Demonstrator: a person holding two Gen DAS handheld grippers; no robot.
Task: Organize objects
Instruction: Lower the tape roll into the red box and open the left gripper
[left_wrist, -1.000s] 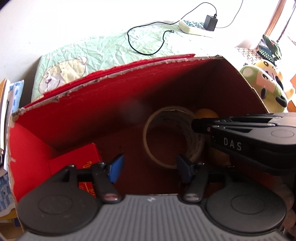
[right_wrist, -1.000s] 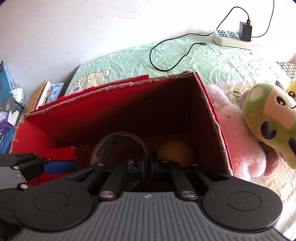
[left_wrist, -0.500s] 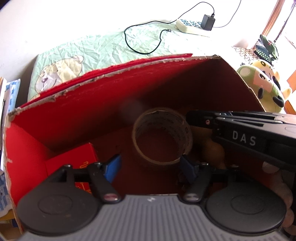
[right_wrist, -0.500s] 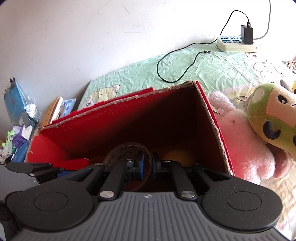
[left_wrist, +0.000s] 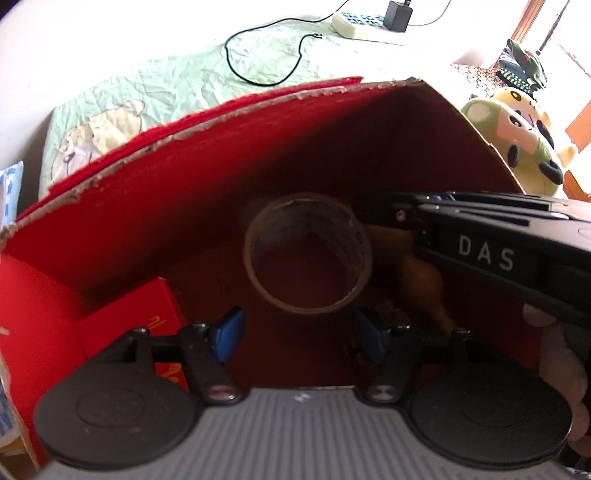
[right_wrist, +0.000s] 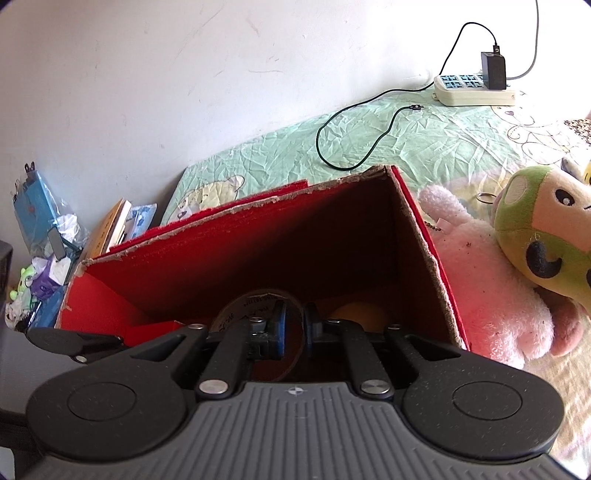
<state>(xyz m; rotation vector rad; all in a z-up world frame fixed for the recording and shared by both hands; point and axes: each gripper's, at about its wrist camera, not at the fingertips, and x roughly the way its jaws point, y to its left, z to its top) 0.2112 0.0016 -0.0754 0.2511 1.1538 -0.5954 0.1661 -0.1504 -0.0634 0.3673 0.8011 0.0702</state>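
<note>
A large red cardboard box (left_wrist: 184, 192) stands open on the bed. Inside it a roll of brown tape (left_wrist: 308, 254) is held up on edge by my right gripper (right_wrist: 293, 328), which is shut on the roll's wall; the roll also shows in the right wrist view (right_wrist: 240, 314). The right gripper's body (left_wrist: 480, 240) reaches in from the right in the left wrist view. My left gripper (left_wrist: 299, 332) is open and empty, just in front of the roll. A yellow-orange round object (right_wrist: 358, 312) and a small red box (left_wrist: 144, 317) lie on the box floor.
A pink plush (right_wrist: 491, 295) and a green plush (right_wrist: 546, 236) lie right of the box. A power strip (right_wrist: 472, 88) with a charger and black cable (right_wrist: 354, 140) sits on the green sheet. Books and clutter (right_wrist: 48, 251) stand at the left by the wall.
The right gripper has risen with the tape roll, so the roll sits higher in the box. The left gripper stays open in front of it.
</note>
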